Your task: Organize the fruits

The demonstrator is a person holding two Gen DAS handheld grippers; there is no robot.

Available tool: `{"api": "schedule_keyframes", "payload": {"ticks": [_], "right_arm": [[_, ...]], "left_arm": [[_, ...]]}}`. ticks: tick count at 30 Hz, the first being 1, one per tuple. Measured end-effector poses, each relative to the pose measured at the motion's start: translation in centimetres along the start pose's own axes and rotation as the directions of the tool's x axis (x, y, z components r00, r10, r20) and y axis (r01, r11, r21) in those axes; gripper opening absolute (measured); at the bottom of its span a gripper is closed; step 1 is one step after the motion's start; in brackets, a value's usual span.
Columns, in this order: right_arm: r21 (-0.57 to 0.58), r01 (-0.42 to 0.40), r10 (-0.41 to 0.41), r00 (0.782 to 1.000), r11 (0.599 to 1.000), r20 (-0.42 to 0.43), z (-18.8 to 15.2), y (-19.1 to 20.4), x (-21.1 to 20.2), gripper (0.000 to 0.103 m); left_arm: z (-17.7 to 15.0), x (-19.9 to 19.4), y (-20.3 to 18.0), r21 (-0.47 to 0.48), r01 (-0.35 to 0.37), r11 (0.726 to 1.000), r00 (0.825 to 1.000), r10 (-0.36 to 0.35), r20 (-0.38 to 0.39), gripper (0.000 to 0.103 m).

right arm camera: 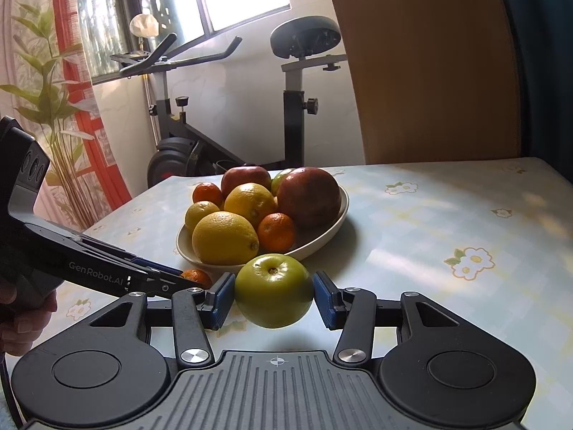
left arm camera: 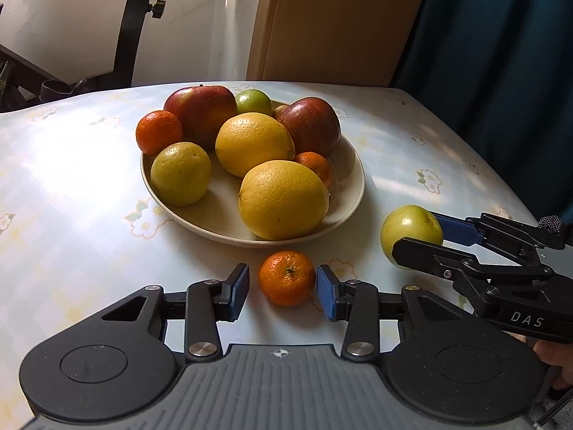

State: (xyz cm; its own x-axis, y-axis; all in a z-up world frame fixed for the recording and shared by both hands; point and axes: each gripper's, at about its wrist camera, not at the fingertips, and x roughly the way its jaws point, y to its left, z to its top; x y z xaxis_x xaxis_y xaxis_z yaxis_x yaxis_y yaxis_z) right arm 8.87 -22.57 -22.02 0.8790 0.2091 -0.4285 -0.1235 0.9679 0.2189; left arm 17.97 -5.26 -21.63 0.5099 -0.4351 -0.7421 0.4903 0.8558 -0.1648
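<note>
Straddling the mandarin (left arm camera: pixel 286 278), the left gripper (left arm camera: pixel 283 292) stands apart, pads not touching; centre first; right gripper (right arm camera: pixel 274 299) clamps the green apple (right arm camera: pixel 274 290).

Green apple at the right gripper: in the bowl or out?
Out. The green apple sits between the right gripper's pads, in front of the bowl.

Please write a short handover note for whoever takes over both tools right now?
Left tool: open, pads either side of the loose mandarin on the table, not gripping.
Right tool: shut on the green apple, near the plate.
Done: apples, oranges and mandarins already lie on the plate.
Left: probably plate the green apple, then grasp and plate the mandarin.
</note>
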Motion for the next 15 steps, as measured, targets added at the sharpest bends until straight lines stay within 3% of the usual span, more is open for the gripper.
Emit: {"api": "schedule_keyframes", "payload": {"ticks": [4, 6, 15], "right_arm": [[-0.001, -0.005, 0.005, 1.000, 1.000, 0.008, -0.1, 0.0, -0.2, 0.045], [-0.001, -0.006, 0.006, 1.000, 1.000, 0.010, -0.1, 0.0, -0.3, 0.045], [-0.002, -0.010, 0.010, 1.000, 1.000, 0.012, -0.2, -0.1, -0.3, 0.045]], "left_arm": [[-0.1, 0.4, -0.4, 0.010, -0.012, 1.000, 1.000, 0.012, -0.004, 0.043], [-0.2, 0.4, -0.5, 0.020, -0.004, 1.000, 1.000, 0.004, 0.003, 0.037], [-0.7, -1.3, -0.9, 0.031, -0.021, 0.999, 0.998, 0.019, 0.061, 0.037]]}}
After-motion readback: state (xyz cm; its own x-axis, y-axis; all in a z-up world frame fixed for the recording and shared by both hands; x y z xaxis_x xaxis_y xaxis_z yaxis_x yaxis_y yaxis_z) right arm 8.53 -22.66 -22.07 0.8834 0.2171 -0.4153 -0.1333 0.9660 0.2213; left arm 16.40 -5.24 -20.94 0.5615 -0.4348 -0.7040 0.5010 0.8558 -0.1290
